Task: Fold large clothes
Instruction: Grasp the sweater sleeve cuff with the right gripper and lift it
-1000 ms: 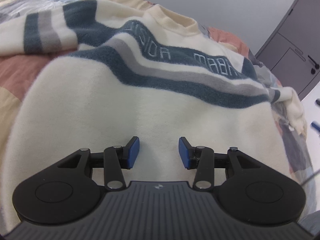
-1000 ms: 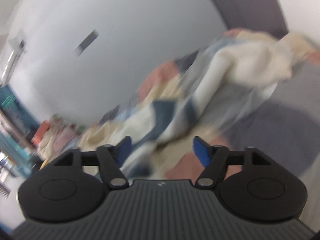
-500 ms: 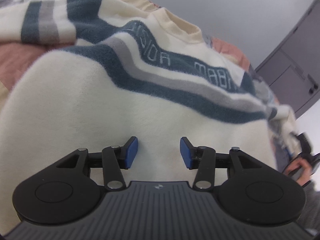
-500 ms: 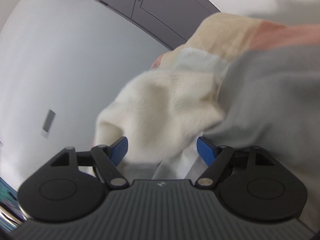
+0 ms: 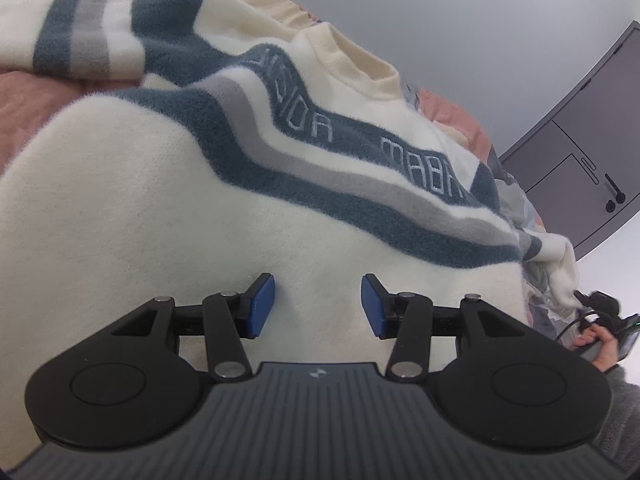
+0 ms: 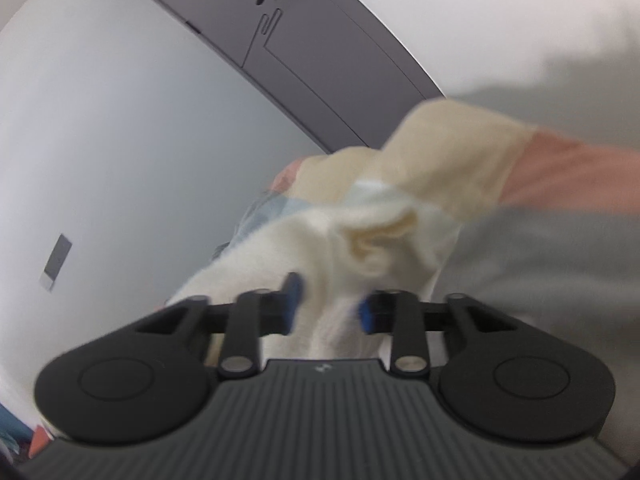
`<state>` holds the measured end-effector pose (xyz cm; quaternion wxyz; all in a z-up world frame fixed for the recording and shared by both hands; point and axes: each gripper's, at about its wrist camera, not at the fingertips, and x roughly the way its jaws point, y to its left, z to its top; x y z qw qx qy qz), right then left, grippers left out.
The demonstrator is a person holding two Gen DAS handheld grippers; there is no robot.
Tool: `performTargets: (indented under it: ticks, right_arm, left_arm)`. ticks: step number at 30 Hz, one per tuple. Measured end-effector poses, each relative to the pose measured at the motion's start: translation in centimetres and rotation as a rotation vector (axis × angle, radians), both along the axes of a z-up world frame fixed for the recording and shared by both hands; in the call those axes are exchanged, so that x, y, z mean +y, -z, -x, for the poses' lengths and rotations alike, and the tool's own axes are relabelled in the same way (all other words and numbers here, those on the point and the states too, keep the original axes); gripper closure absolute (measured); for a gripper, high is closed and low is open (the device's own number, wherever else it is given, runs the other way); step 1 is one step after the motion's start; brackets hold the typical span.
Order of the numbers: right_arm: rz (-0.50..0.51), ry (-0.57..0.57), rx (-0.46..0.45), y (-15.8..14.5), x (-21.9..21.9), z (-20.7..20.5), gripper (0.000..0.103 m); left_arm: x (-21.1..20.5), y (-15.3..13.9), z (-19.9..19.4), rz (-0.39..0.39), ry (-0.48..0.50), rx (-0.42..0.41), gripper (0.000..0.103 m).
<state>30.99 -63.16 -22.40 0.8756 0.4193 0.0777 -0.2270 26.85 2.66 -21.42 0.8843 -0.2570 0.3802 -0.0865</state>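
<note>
My right gripper [image 6: 325, 304] has come down to the sweater's [image 5: 168, 216] cuff, which was only a blur across the bed [image 5: 36, 96] a second ago. Its jaws have just been closing, and now the pads [image 6: 291, 300] are pinching cream cloth between them. My left gripper [image 5: 318, 306] is hardly moving: its jaws are standing half apart, empty, just over the sweater's body. The sweater is lying flat on the bed, the collar [image 5: 352, 60] pointing to 12 o'clock in the left view and the hem near me. Its long axis is running from 6 to 12 o'clock. One sleeve [image 5: 72, 44] is reaching toward 10 o'clock. At 4 o'clock a hand [image 5: 598, 344] is holding the right gripper.
</note>
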Motion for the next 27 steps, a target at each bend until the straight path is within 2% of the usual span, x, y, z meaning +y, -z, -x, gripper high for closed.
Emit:
performTargets:
  ticks: [3, 8, 11, 14, 17, 20, 22, 27]
  right_arm:
    - [0.011, -0.017, -0.011, -2.5, -0.8, 1.1, 0.091]
    - [0.117, 0.028, -0.028, -7.9, -2.2, 1.8, 0.092]
    - [0.195, 0.08, 0.023, -10.5, -3.1, 2.0, 0.092]
    - [0.265, 0.072, 0.086, -11.9, -3.0, 2.0, 0.092]
    - [0.304, 0.044, 0.099, -13.1, -1.7, 2.1, 0.092]
    - [0.382, -0.005, 0.081, -15.6, 0.9, 2.4, 0.092]
    - [0.444, -0.048, 0.061, -18.1, 3.1, 2.1, 0.092]
    - [0.604, -0.19, -0.033, -25.6, 10.8, 1.0, 0.092]
  left_arm:
    - [-0.3, -0.2, -0.1, -0.02, 0.006, 0.0, 0.05]
    - [-0.4, -0.3, 0.1, -0.016, 0.021, -0.009, 0.05]
    - [-0.3, -0.6, 0.4, 0.004, 0.036, -0.011, 0.05]
    - [-0.6, -0.9, 0.7, -0.012, 0.058, -0.009, 0.05]
    - [-0.7, -1.0, 0.7, -0.091, 0.049, 0.028, 0.05]
    - [0.1, -0.7, 0.4, -0.102, 0.074, 0.052, 0.051]
    - [0.1, -0.6, 0.2, -0.122, 0.096, 0.059, 0.051]
    - [0.7, -0.8, 0.3, -0.101, 0.076, 0.054, 0.051]
